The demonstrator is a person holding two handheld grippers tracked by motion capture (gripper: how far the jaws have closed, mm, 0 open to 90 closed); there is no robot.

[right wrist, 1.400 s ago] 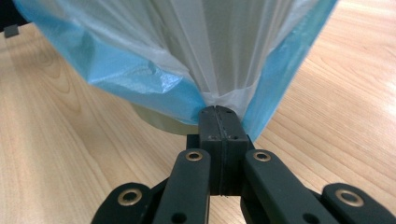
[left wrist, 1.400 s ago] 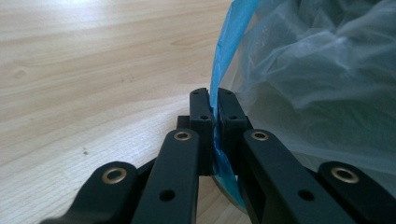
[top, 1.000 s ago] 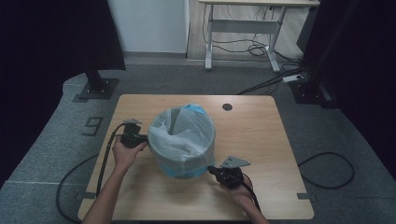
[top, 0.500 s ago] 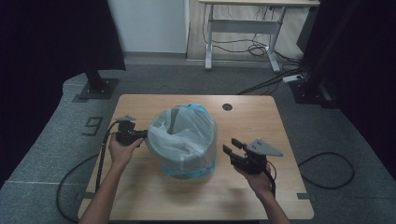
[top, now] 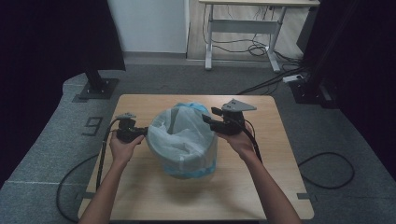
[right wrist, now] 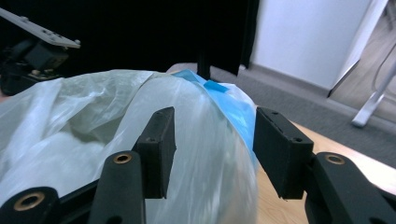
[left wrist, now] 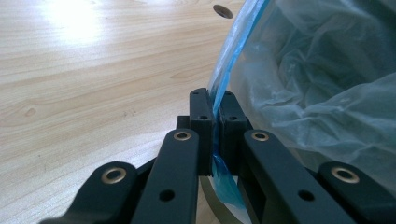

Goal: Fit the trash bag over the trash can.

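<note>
Room: grey carpet floor, dark curtains at both sides, a white wall at the back, a metal-legged desk behind.
Worktop: pale wood worktop, with a small round hole near its far edge.
Bin: a round bin stands near the middle of the worktop, lined with a thin bag that is whitish inside and blue at the rim and base.
Left gripper: the left gripper sits at the bin's left rim; its fingers are pressed nearly together with the blue edge of the bag pinched between them, the film running down through the gap.
Right gripper: the right gripper is at the bin's right rim; its fingers stand wide, with the bulging bag and blue rim between them and no contact that can be made out.
Hands: each hand grips its tool from the near side of the worktop.
</note>
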